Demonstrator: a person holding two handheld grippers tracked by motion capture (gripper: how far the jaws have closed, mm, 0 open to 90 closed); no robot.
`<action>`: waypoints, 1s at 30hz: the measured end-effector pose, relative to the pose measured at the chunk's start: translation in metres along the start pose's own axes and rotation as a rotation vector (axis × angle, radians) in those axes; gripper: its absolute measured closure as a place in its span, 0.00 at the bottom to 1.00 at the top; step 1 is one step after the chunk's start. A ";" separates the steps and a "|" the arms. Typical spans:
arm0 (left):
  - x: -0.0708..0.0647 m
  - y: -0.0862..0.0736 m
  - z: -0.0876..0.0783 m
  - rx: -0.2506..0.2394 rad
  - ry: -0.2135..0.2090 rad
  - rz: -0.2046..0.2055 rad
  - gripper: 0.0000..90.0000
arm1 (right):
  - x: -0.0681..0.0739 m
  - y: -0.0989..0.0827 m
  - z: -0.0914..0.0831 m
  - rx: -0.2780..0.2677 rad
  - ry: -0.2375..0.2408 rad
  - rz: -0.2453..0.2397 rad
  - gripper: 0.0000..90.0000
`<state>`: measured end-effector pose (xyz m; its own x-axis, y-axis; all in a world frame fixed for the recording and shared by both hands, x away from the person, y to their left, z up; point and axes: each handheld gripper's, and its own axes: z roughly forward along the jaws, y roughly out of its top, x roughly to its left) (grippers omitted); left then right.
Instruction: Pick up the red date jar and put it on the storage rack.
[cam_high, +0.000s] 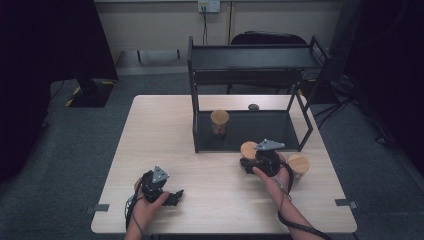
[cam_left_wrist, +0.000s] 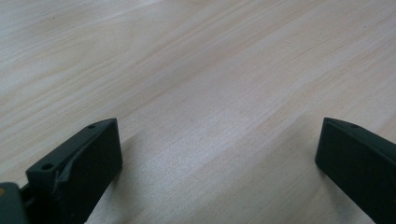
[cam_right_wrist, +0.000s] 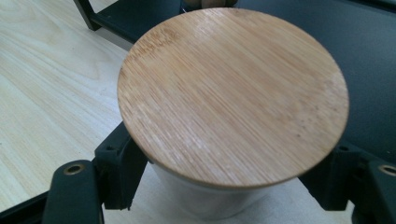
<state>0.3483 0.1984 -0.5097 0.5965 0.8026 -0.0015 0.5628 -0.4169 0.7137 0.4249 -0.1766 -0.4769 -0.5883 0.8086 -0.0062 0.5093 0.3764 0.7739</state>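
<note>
High view, left to right: my left gripper (cam_high: 172, 196) rests low near the front edge of the pale wooden table (cam_high: 165, 130), its black jaws spread wide with nothing between them, bare grain showing in the left gripper view. Right of centre, my right gripper (cam_high: 248, 161) is clenched on the white jar (cam_right_wrist: 205, 198) with the round bamboo lid (cam_right_wrist: 232, 91), which stands on the table just in front of the black metal shelf (cam_high: 250, 57); in the right gripper view both jaws press the jar's smooth body just under the overhanging lid. A second bamboo-lidded jar (cam_high: 299, 165) sits just beside my right hand, and a third jar (cam_high: 219, 122) already stands on the shelf's dark lower deck. I judge the step in hand to be lifting this jar onto that deck: I should keep it upright, raise it clear of the shelf's front lip, and steer between the frame's uprights, since the glossy wall could slip and the lid seems only to rest on top. A small dark object (cam_high: 253, 106) lies behind the shelf.
</note>
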 end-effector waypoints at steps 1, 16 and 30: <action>0.000 0.000 0.000 0.001 0.001 0.000 0.00 | 0.000 0.000 0.000 -0.002 0.002 0.002 0.28; 0.000 0.000 0.000 0.001 0.000 0.000 0.00 | -0.003 0.016 -0.007 -0.001 0.005 -0.004 0.28; 0.000 0.000 0.000 0.001 0.000 0.000 0.00 | -0.004 0.030 -0.005 -0.006 0.006 -0.006 0.28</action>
<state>0.3483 0.1984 -0.5097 0.5962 0.8028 -0.0012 0.5632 -0.4172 0.7133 0.4392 -0.1708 -0.4502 -0.5948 0.8038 -0.0073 0.5020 0.3785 0.7776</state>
